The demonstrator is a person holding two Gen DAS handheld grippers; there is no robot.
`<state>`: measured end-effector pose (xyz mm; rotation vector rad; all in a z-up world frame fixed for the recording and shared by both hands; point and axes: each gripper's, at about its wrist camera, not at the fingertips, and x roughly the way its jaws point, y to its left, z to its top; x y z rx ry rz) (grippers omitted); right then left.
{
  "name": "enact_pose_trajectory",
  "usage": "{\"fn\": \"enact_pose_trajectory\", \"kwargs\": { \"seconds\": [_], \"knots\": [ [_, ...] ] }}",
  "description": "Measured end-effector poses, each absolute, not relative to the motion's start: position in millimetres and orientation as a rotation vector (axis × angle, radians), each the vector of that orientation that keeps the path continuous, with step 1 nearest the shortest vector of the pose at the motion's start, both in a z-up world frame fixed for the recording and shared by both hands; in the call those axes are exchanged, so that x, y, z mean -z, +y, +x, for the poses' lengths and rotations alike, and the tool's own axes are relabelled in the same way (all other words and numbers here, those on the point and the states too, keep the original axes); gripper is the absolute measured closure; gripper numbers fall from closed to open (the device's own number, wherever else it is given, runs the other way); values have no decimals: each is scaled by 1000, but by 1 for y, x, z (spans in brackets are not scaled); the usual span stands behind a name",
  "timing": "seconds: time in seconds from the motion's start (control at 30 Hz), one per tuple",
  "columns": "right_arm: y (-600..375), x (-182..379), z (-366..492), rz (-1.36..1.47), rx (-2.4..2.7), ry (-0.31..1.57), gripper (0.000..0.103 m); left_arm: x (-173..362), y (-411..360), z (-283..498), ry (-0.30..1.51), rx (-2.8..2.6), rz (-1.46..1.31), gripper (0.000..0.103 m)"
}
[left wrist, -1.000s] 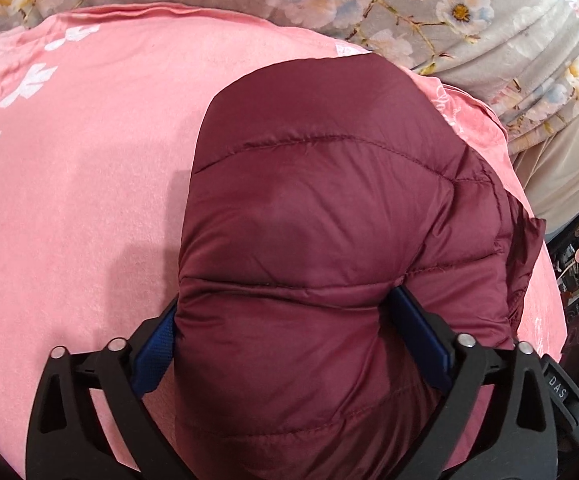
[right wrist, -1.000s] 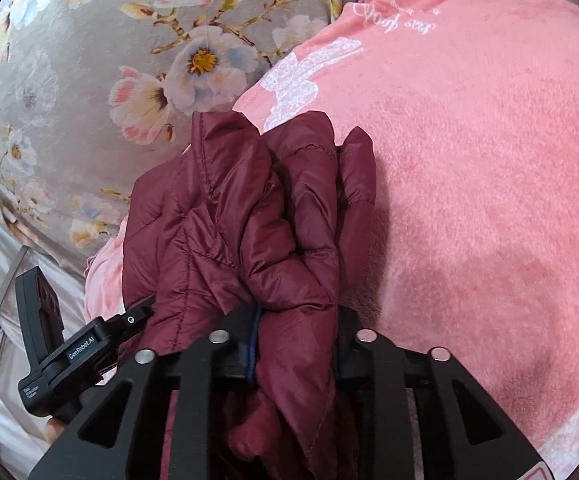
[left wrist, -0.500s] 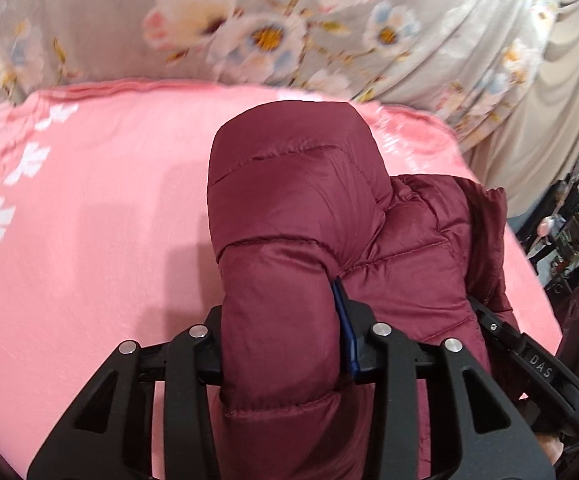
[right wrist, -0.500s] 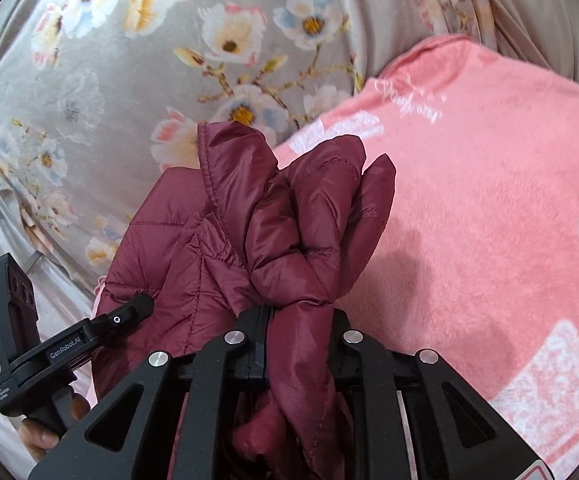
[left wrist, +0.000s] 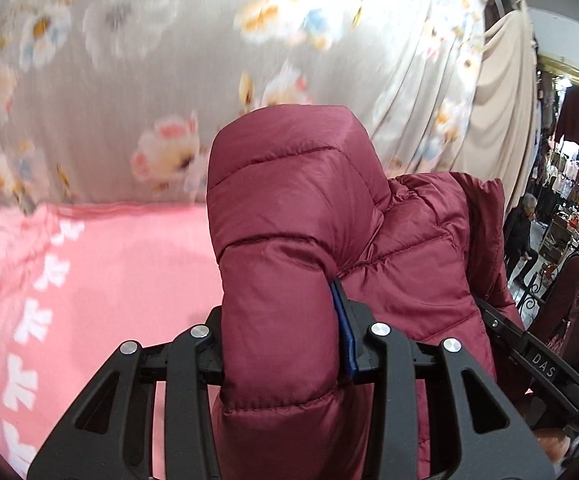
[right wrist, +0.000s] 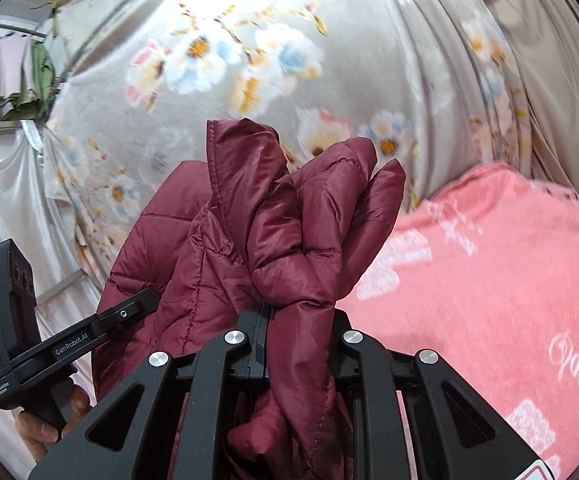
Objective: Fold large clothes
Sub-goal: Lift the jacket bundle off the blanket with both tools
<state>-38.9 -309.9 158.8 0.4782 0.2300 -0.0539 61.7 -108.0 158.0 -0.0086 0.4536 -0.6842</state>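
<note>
I hold the maroon puffer jacket (left wrist: 289, 240) clamped in both the left gripper (left wrist: 281, 352) and right gripper (right wrist: 297, 344), above the pink blanket (left wrist: 129, 272); next I should lay it flat.

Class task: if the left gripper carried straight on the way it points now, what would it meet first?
Beyond the quilted maroon padded jacket clamped in the left gripper, probably the grey floral curtain; depth is unclear.
</note>
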Motion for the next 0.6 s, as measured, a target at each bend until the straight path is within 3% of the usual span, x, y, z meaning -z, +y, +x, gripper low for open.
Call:
{"fn": "enact_pose_trajectory", "kwargs": {
  "seconds": [0.33, 0.6],
  "knots": [
    [-252, -229, -27, 373, -39, 115, 87, -230, -51, 43, 250, 633, -25, 66],
    [-207, -250, 14, 327, -112, 111, 87, -255, -4, 53, 172, 537, -31, 66]
  ]
}}
